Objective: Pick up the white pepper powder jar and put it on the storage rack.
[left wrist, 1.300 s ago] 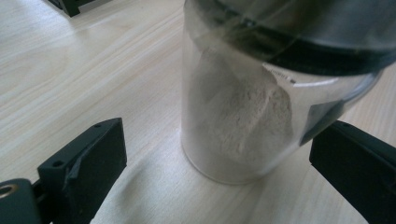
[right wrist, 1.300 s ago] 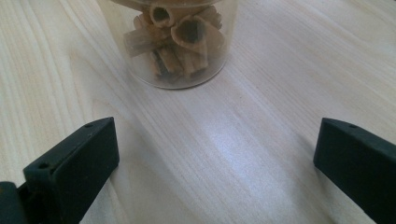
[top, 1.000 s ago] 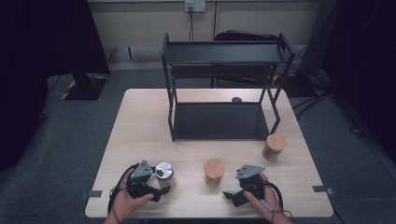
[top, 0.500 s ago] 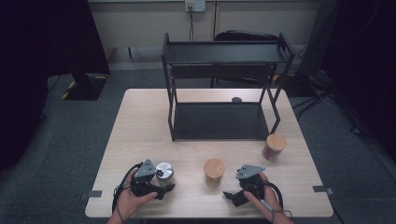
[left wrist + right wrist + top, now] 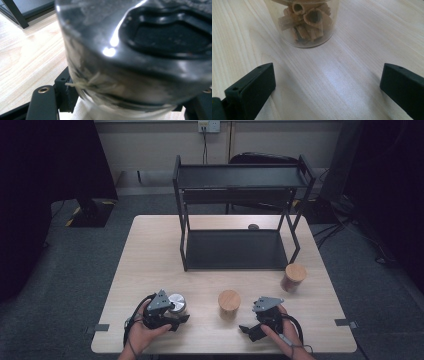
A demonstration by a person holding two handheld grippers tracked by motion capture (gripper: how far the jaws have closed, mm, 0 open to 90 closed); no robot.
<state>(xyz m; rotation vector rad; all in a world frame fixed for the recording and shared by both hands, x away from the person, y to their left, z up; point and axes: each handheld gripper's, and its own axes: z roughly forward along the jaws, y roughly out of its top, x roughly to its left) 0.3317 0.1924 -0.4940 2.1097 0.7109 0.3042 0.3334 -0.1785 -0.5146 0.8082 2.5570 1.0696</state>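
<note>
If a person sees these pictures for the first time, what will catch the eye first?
Probably the black two-level rack at the back of the table. Next come the jars in front of it: a metal-lidded jar between the jaws of the left gripper, and a wooden-lidded jar of rolled brown sticks, standing ahead of the open right gripper.

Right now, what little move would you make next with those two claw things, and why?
Probably lift the metal-lidded jar slightly with the left gripper: its jaws sit on either side of the jar, which fills the left gripper view. The right gripper hangs open, short of the cinnamon jar, and the shelf rack stands ahead.
</note>
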